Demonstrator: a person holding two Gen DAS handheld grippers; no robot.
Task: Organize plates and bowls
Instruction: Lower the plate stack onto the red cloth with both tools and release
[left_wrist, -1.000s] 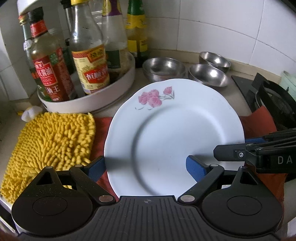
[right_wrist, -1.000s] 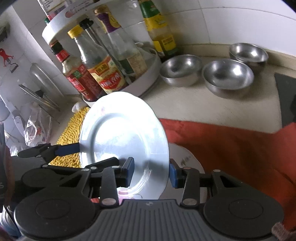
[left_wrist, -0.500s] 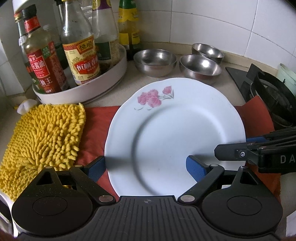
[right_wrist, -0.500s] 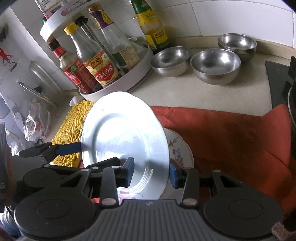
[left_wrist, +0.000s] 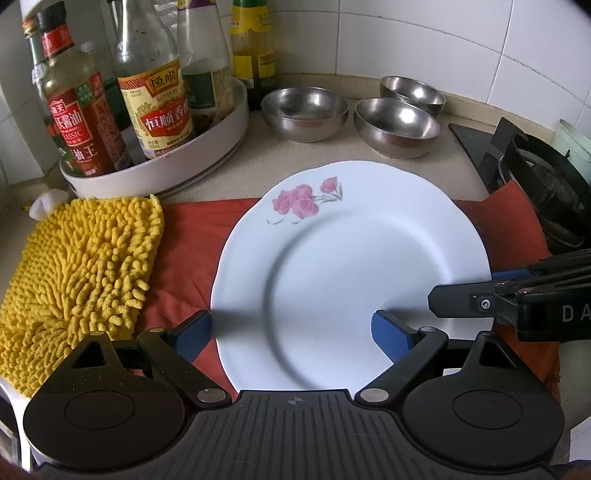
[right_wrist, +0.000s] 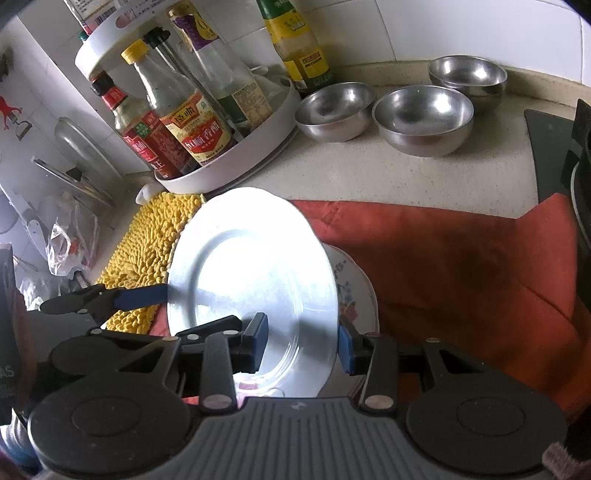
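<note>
Left gripper (left_wrist: 291, 332) jaws wide apart, straddling the near rim of the white flowered plate (left_wrist: 351, 273), no clamp visible. Right gripper (right_wrist: 301, 341) jaws clamped on that plate's right edge, holding it tilted above a second floral plate (right_wrist: 356, 291) on the red cloth (right_wrist: 461, 266). Three empty steel bowls (left_wrist: 304, 112) at the desk (right_wrist: 388, 173) back; bottles fill the white turntable tray (left_wrist: 155, 170). Red cloth bare at right.

- Left gripper (left_wrist: 291, 334): matte black, speckled body with a ribbed centre plate bearing a small cross-in-circle mark.
- Either side of that ribbed plate sit two round black housings with a raised disc each.
- Angled black link arms run from silver rivets beside the ribbed plate to blue, textured fingertips (left_wrist: 391, 336).
- Right gripper (right_wrist: 302, 341): same black build, ribbed plate, silver rivets, blue pads (right_wrist: 345, 347).
- Seen from the left wrist camera, its side carries a silver screw and white letters "DA".
</note>
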